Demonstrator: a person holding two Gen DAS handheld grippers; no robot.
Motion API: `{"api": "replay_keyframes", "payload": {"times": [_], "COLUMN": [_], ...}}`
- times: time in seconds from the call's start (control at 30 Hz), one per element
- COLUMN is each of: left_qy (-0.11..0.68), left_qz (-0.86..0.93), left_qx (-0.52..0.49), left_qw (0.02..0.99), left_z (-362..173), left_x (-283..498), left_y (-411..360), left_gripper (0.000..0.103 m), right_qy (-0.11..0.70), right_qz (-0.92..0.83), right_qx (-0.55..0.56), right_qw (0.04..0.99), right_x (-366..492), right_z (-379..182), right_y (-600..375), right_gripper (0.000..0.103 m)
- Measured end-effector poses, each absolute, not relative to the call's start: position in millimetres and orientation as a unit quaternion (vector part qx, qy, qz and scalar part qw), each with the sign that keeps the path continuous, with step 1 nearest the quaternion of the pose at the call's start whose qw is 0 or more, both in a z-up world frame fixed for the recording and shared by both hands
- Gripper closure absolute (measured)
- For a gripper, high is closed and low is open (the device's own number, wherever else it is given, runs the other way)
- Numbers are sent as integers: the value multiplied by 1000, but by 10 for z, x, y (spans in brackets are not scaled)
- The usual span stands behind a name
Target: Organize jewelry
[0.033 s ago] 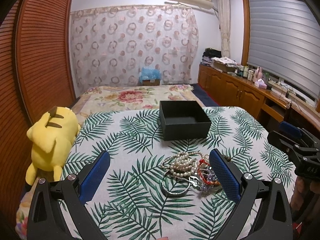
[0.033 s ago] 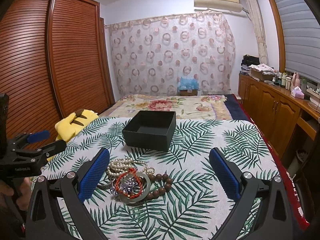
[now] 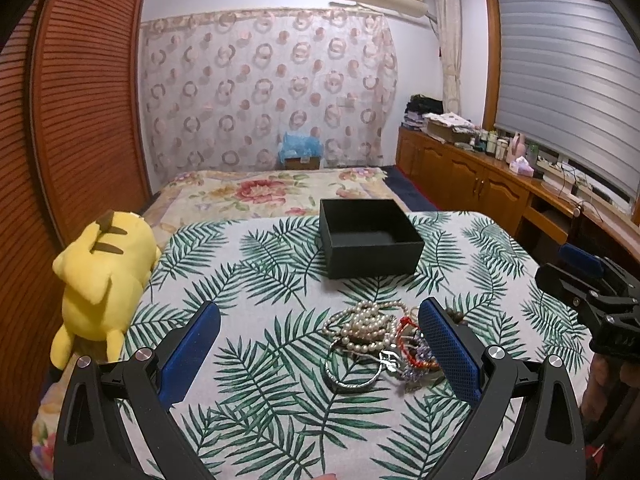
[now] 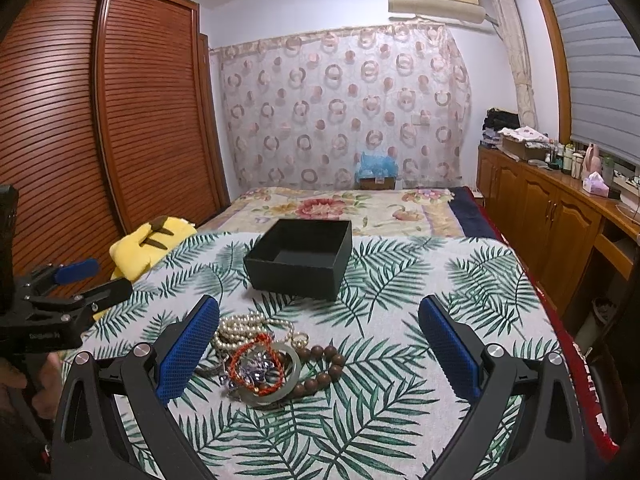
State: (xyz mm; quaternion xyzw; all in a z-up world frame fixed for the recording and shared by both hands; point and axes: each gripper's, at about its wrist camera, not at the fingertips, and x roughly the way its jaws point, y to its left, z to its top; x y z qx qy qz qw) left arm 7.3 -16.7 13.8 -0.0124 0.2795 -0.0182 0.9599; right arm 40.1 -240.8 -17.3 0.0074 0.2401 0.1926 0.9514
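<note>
A heap of jewelry lies on the palm-leaf cloth: a pearl necklace [image 3: 364,326], a silver bangle [image 3: 352,376], a red bead bracelet [image 4: 256,368] and a brown wooden bead bracelet [image 4: 324,366]. An open, empty black box [image 3: 370,238] stands just beyond the heap; it also shows in the right wrist view [image 4: 300,258]. My left gripper [image 3: 320,352] is open above the cloth, its right finger beside the heap. My right gripper [image 4: 320,350] is open, its left finger next to the heap. Both are empty.
A yellow plush toy [image 3: 102,276] lies at the cloth's left edge. A floral bedspread [image 3: 276,190] stretches behind the box. Wooden cabinets [image 3: 472,180] with clutter run along the right wall. A slatted wardrobe [image 4: 132,120] stands at left.
</note>
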Motion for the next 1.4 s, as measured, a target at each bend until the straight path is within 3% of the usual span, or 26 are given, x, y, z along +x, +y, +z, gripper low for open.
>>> {"api": "replay_keyframes", "payload": {"times": [0.23,0.6,0.83,1.2,1.27,1.4], "left_qy": [302,342,368,425,437,454], "left_qz": [-24,-54,-75,-124,-129,-131], "left_qx": [-15,-28,-32,-6,4,22], "left_qw": [953,938,926,897,890,881], "left_z": [-82,-431,-598,-801,-858,-931], "left_x": [186,381,571,1066,1150,1271], "left_y": [-30,155,174,125,79,27], "left_gripper": [7,7,11,57,79,82], "right_qy": [266,315,321,312,310,308], "right_qz": [201,228,243,262,267,277], "right_qx": [3,-6,-13,-40,-42,-50], "right_qw": [943,922,915,913,912,909], "right_x": [494,602,587,672,693,735], "right_z": [-414,-808,-849,-762,-737,-703], "right_y": [-2380,-2336,-2265,-2153,-2120,-2052], "right_gripper": [3,26,28,28,28,28]}}
